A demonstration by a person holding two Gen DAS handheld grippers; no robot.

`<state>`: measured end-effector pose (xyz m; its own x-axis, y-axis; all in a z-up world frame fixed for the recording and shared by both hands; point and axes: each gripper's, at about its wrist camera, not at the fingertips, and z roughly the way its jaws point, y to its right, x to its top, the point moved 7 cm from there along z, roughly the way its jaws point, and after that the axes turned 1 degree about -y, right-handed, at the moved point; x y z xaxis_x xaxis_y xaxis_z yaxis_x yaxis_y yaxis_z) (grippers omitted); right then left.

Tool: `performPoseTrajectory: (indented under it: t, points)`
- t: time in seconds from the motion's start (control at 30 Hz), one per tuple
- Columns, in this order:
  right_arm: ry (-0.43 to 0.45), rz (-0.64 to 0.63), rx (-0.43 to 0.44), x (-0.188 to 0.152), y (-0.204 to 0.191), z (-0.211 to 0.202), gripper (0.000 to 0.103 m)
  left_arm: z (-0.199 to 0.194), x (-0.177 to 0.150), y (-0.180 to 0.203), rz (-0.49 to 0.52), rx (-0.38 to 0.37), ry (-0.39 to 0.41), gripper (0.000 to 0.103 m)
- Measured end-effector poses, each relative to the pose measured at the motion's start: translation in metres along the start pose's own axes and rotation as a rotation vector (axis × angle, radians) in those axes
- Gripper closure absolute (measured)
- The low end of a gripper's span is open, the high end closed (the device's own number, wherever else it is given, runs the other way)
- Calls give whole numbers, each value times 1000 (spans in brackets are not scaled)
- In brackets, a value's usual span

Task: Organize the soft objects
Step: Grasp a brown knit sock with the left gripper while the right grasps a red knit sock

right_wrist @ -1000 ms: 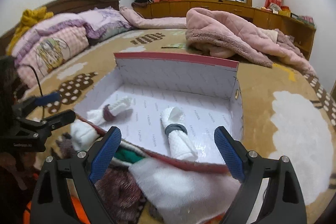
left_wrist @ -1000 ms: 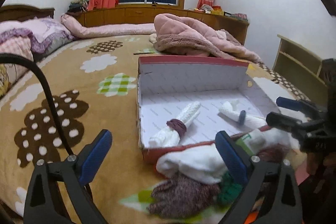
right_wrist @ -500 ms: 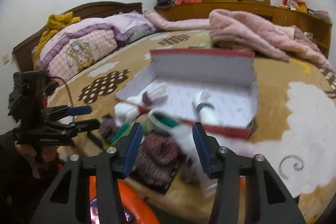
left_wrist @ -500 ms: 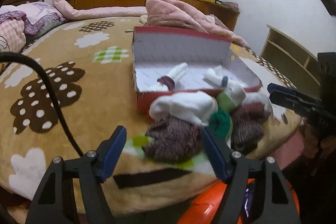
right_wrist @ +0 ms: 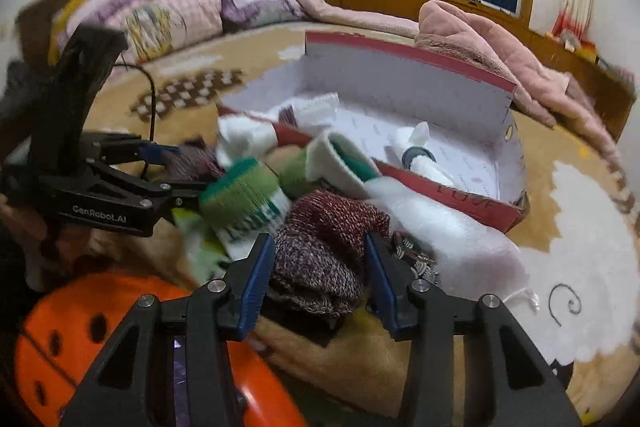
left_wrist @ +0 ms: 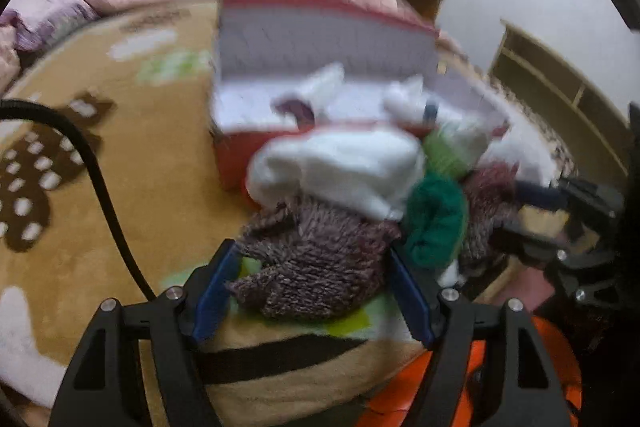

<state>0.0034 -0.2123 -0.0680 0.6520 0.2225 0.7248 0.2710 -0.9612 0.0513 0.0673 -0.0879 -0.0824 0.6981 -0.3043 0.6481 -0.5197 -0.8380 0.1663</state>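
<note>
1. Both grippers have dropped from over the box down onto the sock pile since a second ago, jaws narrowing on the way.
2. Left gripper (left_wrist: 312, 285) now clamps a maroon knit sock (left_wrist: 316, 263) at the pile's near edge.
3. Right gripper (right_wrist: 318, 277) squeezes another maroon knit sock (right_wrist: 324, 251).
4. Behind them: white sock (left_wrist: 340, 171), green sock (left_wrist: 436, 219).
5. The red box (right_wrist: 460, 199) on the bed (left_wrist: 160, 163) holds two rolled white socks.

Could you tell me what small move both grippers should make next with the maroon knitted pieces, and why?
Probably close both a little further. The left gripper and right gripper each straddle a maroon knit piece; their jaws have just been closing, but whether the pads press yet is unclear.
</note>
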Motion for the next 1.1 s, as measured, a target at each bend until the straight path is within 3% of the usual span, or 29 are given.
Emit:
performPoseTrajectory:
  t: [0.13, 0.23, 0.5, 0.67, 0.77, 0.9, 1.1]
  points:
    - [-26, -19, -31, -2, 0, 11, 64, 5, 2, 1, 24, -10, -19, 55]
    - [-31, -2, -14, -1, 1, 12, 75, 3, 0, 3, 39, -8, -16, 66]
    - [-11, 6, 5, 1, -1, 7, 81, -3, -4, 7, 29, -18, -12, 70]
    - [-13, 31, 25, 2, 1, 3, 81, -13, -8, 10, 25, 43, -3, 70]
    - [12, 26, 57, 10, -3, -8, 81, -24, -11, 17, 41, 40, 7, 70]
    - [64, 9, 90, 23, -11, -28, 81, -43, -6, 27, 57, 20, 57, 70]
    - [104, -27, 72, 28, -16, -38, 81, -68, 9, 29, 48, 0, 157, 70]
